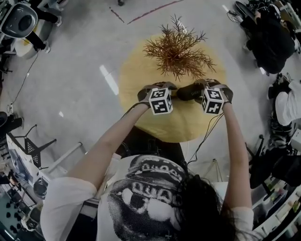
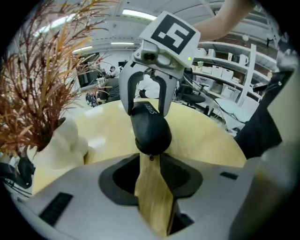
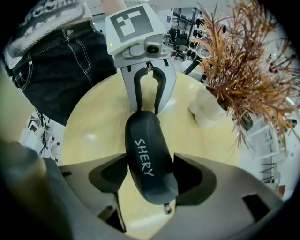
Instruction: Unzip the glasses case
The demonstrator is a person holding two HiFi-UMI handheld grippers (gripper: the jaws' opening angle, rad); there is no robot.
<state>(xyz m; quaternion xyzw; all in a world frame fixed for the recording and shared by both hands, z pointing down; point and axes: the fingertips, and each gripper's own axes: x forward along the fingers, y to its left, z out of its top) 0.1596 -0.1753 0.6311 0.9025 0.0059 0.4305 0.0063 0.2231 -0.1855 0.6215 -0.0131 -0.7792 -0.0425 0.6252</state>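
**Q:** What are your fingers doing?

**A:** The fingers of my right gripper point(image 2: 147, 107) are spread wide, one on each side of a black glasses case point(image 3: 150, 164). They stand close along its sides without squeezing it. The case lies flat between them, with the white word "SHERY" facing up. A small metal pull point(image 3: 167, 209) hangs at the end nearest my hand. The fingers of my left gripper point(image 3: 149, 107) are also parted and grip nothing. Their tips sit right at the case's other end, so my two grippers face each other along it.

**Q:** What is underneath them?

**A:** A round table point(image 1: 181, 126) of pale wood, bare around the case. Off to the side of both pairs of fingers, toward the table's far edge, a white pot point(image 3: 208, 110) holds a dried, rust-brown branching plant point(image 1: 178, 47).

**Q:** And the room beyond?

**A:** Past the table is a smooth grey floor point(image 1: 80, 70) marked with a red tape line point(image 1: 150, 13). Farther off there is white shelving point(image 2: 225, 65) loaded with equipment. Long ceiling lights point(image 2: 136, 14) run overhead.
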